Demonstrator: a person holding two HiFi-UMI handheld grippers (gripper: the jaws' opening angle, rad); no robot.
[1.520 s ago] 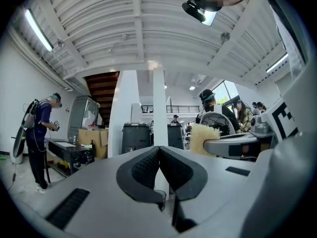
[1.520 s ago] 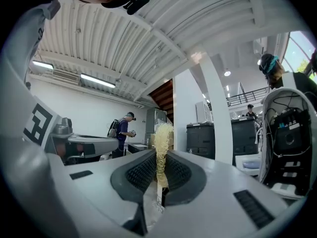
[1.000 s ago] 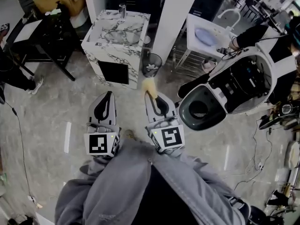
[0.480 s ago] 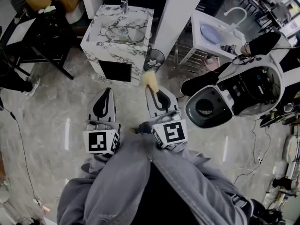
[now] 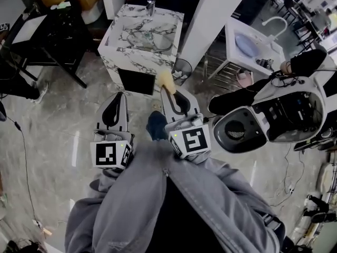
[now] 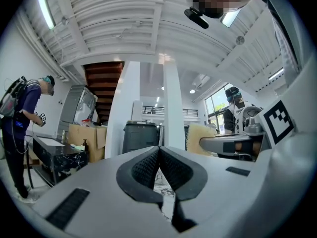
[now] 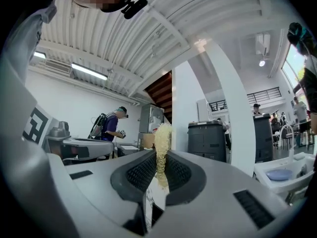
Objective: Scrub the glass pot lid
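Observation:
A glass pot lid (image 5: 150, 39) lies in the basin of a marble-patterned sink stand (image 5: 128, 58) ahead of me, a faucet (image 5: 151, 5) at its back. My right gripper (image 5: 169, 91) is shut on a pale yellow scrub pad (image 5: 165, 80), which sticks up from between its jaws (image 7: 161, 138). The pad's tip hangs over the floor just short of the stand's front. My left gripper (image 5: 117, 100) is shut with nothing in it; in its own view the pads meet (image 6: 159, 152). Both grippers are held side by side above the floor, near my body.
A white pillar (image 5: 216, 22) rises right of the sink stand, with a mesh waste bin (image 5: 182, 67) at its foot. A second white sink (image 5: 246, 45) and a white open-topped machine (image 5: 274, 112) stand at the right. A black table (image 5: 39, 36) is at the left.
I have walked toward the marble sink stand; it now sits closer to the grippers. The pad's tip has come up to the stand's front. Both grippers stayed shut.

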